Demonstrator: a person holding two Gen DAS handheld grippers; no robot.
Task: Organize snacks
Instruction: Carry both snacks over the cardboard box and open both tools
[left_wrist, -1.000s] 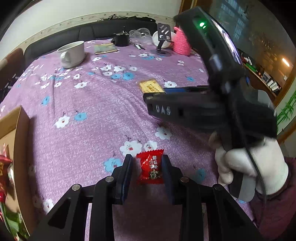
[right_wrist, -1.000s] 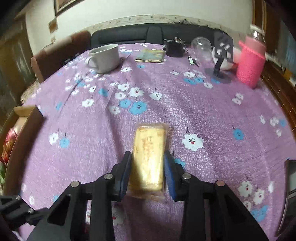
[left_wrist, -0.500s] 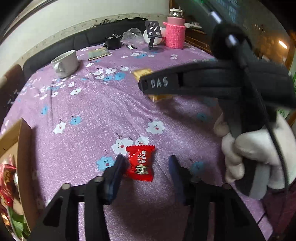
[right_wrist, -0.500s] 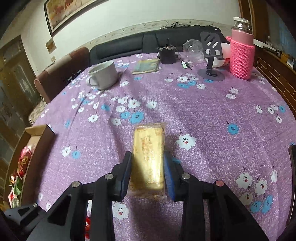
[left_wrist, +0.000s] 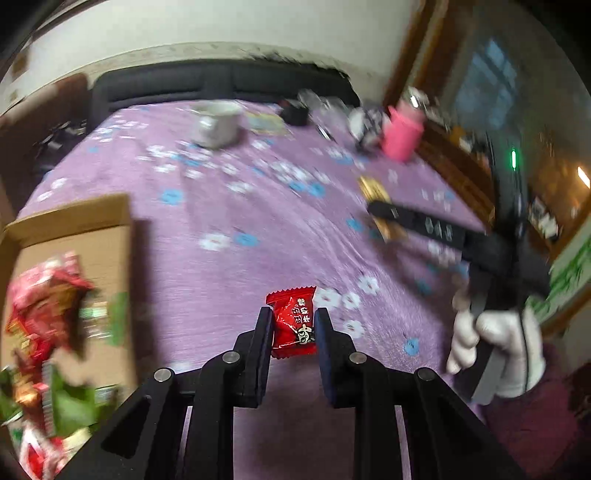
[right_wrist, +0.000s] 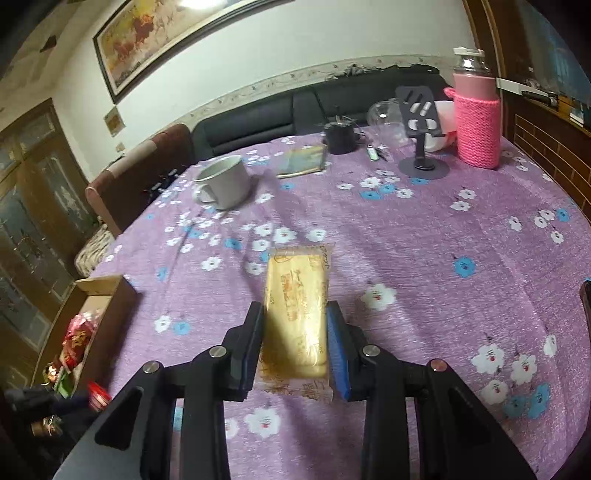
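Observation:
My left gripper (left_wrist: 293, 320) is shut on a red candy packet (left_wrist: 293, 321) and holds it above the purple flowered tablecloth (left_wrist: 229, 258). A cardboard box (left_wrist: 92, 236) with several red and green snack packets (left_wrist: 44, 302) sits to its left. My right gripper (right_wrist: 295, 314) is shut on a yellow cake bar in clear wrap (right_wrist: 297, 306), lifted above the cloth. The right gripper also shows in the left wrist view (left_wrist: 384, 212), holding the bar (left_wrist: 375, 190). The box shows at the left of the right wrist view (right_wrist: 99, 314).
At the far end stand a white mug (right_wrist: 225, 182), a small booklet (right_wrist: 304, 160), a black pot (right_wrist: 340, 136), a phone stand (right_wrist: 423, 144) and a pink knitted bottle (right_wrist: 476, 118). A dark sofa (right_wrist: 258, 122) runs behind the table.
My left gripper closed on the red candy, lifted it and swung left toward the box. My right gripper rose higher with the cake bar still held.

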